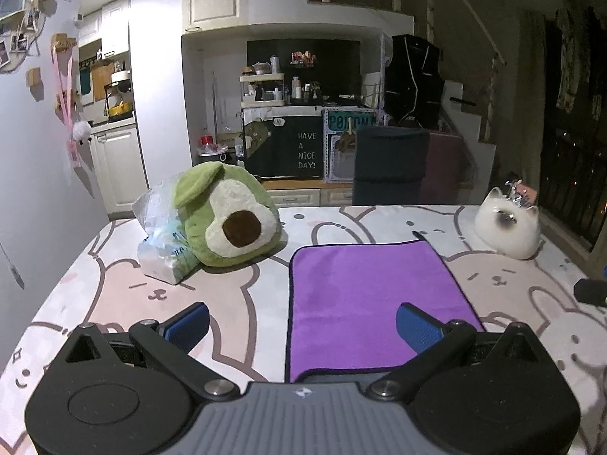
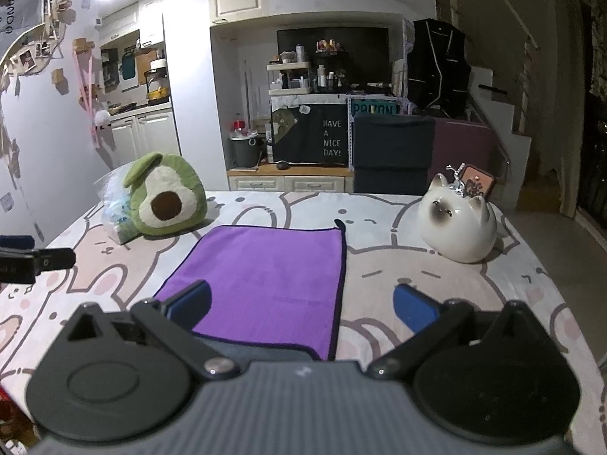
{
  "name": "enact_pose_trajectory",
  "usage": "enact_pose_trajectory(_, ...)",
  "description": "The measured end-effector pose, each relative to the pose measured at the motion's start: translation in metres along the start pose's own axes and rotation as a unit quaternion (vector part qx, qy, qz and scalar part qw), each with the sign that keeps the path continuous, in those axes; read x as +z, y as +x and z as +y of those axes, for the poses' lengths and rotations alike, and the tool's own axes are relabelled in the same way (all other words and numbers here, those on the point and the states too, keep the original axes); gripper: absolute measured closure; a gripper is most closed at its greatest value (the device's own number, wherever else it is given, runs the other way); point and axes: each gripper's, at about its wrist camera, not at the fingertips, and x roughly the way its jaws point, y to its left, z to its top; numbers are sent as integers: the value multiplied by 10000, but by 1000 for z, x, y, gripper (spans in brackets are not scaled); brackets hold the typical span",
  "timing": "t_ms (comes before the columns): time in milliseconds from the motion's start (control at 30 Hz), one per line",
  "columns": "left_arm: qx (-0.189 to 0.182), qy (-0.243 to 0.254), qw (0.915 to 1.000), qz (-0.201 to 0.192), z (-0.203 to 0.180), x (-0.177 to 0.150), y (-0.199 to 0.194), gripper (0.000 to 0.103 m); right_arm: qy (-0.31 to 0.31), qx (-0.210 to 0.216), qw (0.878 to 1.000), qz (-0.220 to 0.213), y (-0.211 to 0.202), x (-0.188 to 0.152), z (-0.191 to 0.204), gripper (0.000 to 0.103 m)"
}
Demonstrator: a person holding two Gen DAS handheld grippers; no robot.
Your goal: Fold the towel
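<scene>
Both grippers hover with their blue-padded fingers spread wide and nothing between them. Seen from its own camera, the left gripper (image 1: 302,322) straddles the purple towel's (image 1: 373,303) left dark-trimmed edge: its left pad (image 1: 189,322) is over bare sheet, its right pad (image 1: 415,326) over the cloth, and whether either touches is unclear. The right gripper (image 2: 301,309) mirrors this at the towel's (image 2: 265,284) right edge, left pad (image 2: 189,303) above purple, right pad (image 2: 415,309) above the bunny-print sheet (image 2: 417,276).

That towel lies flat in the middle of the bed, a rectangle running away from the cameras, with a small dark loop poking out at its far right corner. Its near edge is hidden behind both gripper bodies.

Open sheet lies on both long sides. Near the far left corner sit an avocado plush (image 1: 227,220) and a clear plastic bag (image 1: 163,242) leaning against it, close to the towel but apart from it. A white cat figure (image 1: 508,227) sits well off to the far right.

From the right wrist, the left gripper's tip appears at the frame's left border, and an orange item behind the cat shows more plainly; from the left wrist, a dark bit of the right gripper pokes in at the right border
</scene>
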Motion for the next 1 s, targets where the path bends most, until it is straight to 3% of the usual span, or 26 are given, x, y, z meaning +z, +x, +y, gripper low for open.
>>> enact_pose_trajectory(400,-180,159,9995,196,6,-2,50,0,386,4,9990,245,53,7,-25,0)
enact_pose_trajectory(700,-726,78,9934,883,16,-8,93,0,117,-164,9992,337,92,0,-39,0)
enact_pose_trajectory(800,-825,-26,9911,1046,21,-12,106,0,-72,-198,9996,212,102,-4,-41,0)
enact_pose_trajectory(1000,-1046,-465,9891,925,39,-17,119,0,-59,81,9991,403,118,-10,-48,0)
